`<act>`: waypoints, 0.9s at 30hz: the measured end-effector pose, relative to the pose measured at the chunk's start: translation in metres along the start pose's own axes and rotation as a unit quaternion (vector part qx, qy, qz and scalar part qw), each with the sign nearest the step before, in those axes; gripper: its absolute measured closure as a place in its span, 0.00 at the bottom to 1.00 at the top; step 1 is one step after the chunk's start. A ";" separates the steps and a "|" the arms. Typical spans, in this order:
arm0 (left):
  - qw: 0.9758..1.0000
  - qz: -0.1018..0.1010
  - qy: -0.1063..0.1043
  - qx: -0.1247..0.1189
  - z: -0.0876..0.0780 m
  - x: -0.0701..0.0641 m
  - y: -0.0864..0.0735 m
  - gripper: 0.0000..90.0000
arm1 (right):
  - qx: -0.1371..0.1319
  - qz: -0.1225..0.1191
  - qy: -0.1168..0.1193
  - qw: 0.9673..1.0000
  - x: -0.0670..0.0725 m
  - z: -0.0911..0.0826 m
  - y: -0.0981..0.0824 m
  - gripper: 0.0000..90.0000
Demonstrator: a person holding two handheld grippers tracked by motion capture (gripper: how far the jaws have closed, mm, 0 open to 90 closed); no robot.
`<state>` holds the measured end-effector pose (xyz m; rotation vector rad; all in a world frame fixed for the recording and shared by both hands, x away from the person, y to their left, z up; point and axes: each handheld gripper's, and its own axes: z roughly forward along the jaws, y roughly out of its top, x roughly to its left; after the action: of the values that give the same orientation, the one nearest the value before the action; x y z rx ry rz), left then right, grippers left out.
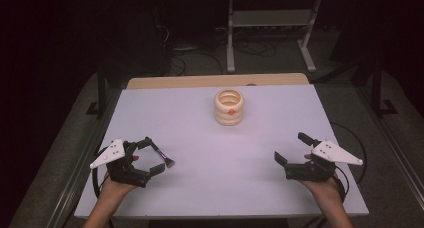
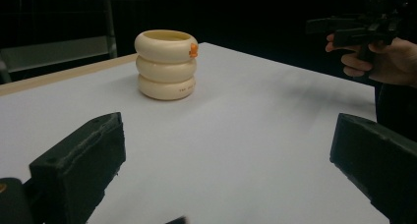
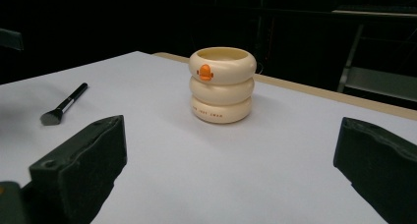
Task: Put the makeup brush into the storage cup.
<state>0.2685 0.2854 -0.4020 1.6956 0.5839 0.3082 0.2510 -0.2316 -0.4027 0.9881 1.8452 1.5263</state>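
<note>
- While standing upright mid-worktop, cream three-ring holder is showing an orange mark.
- Small brush is lying flat between left hand-held gripper jaws, which are sitting wide apart.
- Right hand-held gripper is hovering, jaws apart.

small dark print on cream ringed holder, too small to read
</note>
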 end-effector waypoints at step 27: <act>1.000 0.008 -0.004 -0.011 0.006 0.007 0.016 0.00 | -0.006 0.007 -0.001 1.000 -0.002 0.001 0.003 0.00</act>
<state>0.2805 0.2820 -0.3886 1.6809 0.5587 0.3179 0.2532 -0.2324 -0.4003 0.9980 1.8290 1.5434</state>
